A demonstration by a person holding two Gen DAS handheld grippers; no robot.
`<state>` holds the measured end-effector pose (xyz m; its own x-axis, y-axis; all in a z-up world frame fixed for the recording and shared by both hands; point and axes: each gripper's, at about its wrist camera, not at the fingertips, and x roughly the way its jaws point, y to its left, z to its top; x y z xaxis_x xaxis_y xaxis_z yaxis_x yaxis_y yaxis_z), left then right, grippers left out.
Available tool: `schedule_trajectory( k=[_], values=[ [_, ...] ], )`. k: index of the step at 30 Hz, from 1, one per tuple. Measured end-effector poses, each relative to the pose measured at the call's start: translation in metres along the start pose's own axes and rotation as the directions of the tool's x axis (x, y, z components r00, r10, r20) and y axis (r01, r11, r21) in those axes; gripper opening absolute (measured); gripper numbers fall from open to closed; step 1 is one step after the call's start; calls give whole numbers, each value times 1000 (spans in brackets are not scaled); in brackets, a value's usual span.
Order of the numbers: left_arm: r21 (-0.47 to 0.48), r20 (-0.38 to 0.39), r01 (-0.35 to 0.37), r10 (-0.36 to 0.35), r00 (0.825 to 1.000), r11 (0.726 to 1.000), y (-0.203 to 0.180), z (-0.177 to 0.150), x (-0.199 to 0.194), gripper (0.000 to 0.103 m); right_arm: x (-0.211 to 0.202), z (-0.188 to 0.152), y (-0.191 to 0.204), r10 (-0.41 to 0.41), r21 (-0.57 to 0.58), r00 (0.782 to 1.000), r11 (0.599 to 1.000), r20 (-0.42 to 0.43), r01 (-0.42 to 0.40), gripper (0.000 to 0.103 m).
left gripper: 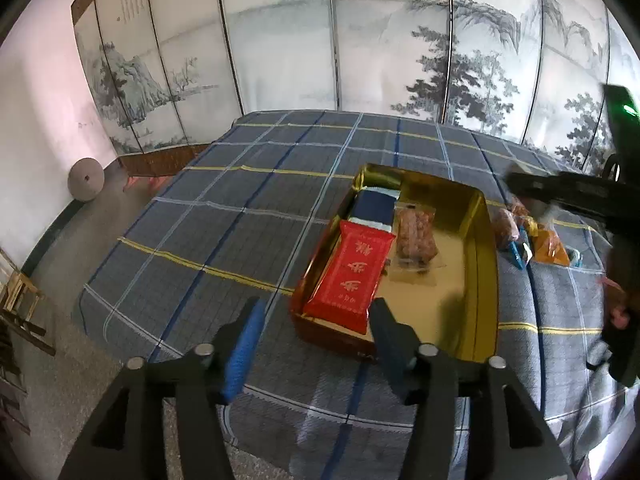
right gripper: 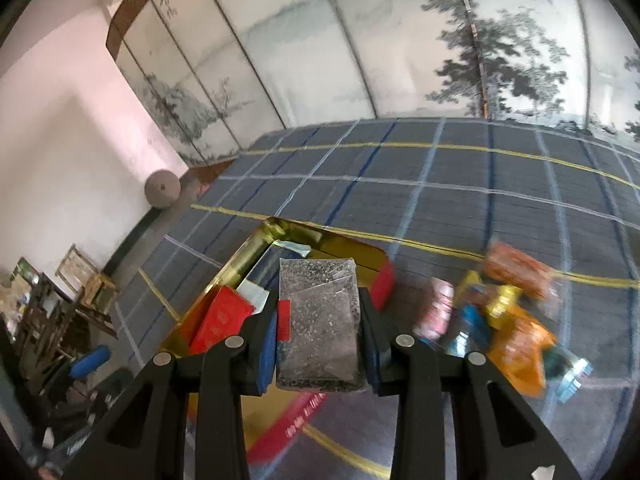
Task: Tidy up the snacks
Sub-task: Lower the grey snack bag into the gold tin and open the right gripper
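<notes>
Left wrist view: plaid cloth (left gripper: pixel 240 216) covers the work surface, a painted folding screen (left gripper: pixel 360 48) behind it. On the cloth sits a gold tin (left gripper: pixel 486 264), long side running away from the camera. Packets lie lengthwise along its left wall, likely to save floor space: red packet (left gripper: pixel 352 276) nearest, dark blue packet (left gripper: pixel 374 206) behind it, a clear bag of brown biscuits (left gripper: pixel 416 234) just beside. Loose snacks (left gripper: pixel 532 236) wait on the cloth right of the tin. Left gripper (left gripper: pixel 316 320) hangs over the near rim, jaws apart, nothing between them. Right gripper (right gripper: pixel 320 312) clamps a clear speckled packet (right gripper: pixel 320 320) by its sides, above the tin, apparently for placing.
</notes>
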<state>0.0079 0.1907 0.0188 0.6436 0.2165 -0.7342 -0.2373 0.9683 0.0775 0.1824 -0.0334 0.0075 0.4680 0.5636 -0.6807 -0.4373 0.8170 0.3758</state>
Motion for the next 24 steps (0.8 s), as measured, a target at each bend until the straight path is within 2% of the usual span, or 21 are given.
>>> schedule_trajectory(
  k=[2, 4, 7, 11, 18, 24],
  values=[
    [-2, -3, -1, 1, 1000, 1000, 1, 0, 1, 65, 22, 6, -2, 28, 19, 999, 999, -30, -28, 32],
    [3, 7, 7, -7, 1000, 1000, 2, -1, 0, 65, 39, 7, 2, 26, 22, 998, 999, -52, -25, 32],
    [25, 6, -12, 12, 1000, 1000, 0, 0, 0, 72, 63, 9, 6, 19, 20, 997, 1000, -78, -18, 32],
    [44, 4, -9, 9, 1000, 999, -2, -1, 2, 74, 87, 10, 18, -6, 2, 995, 1000, -101, 6, 32],
    [42, -25, -6, 7, 1000, 999, -3, -1, 11, 75, 104, 10, 25, -27, -20, 994, 999, -108, 25, 34],
    [77, 8, -24, 24, 1000, 997, -10, -4, 7, 75, 96, 16, 28, -23, -25, 997, 999, -76, 22, 35]
  ],
)
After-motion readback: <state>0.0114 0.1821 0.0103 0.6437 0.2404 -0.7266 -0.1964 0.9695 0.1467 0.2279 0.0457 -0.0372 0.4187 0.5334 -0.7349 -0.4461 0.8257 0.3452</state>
